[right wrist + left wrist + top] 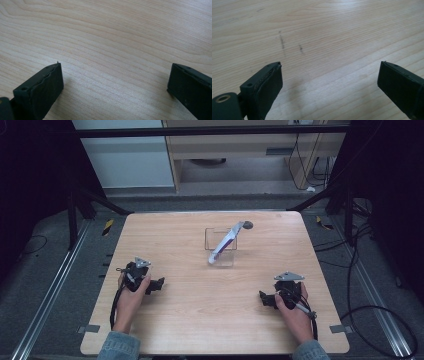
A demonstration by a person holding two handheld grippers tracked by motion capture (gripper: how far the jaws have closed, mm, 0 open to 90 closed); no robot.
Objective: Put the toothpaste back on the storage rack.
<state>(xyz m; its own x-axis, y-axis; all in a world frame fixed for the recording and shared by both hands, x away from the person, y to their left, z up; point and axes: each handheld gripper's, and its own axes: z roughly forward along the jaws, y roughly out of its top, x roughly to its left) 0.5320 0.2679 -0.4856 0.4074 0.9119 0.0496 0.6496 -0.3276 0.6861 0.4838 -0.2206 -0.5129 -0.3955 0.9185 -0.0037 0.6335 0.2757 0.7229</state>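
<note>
With both my left gripper [159,283] and right gripper [263,297] resting jaws apart on the table [200,310], the light, soft, slippery-looking tube [224,244] leans in the clear box [220,246] mid-table, probably best pinched at its stiffer capped end.

No words, brands, numbers or signs can be read anywhere. The tube [223,245] leaning in the clear box [220,251] carries a purple band, but any print on it is too small to make out. The worktop [200,300] bears only faint dark smudges.
</note>
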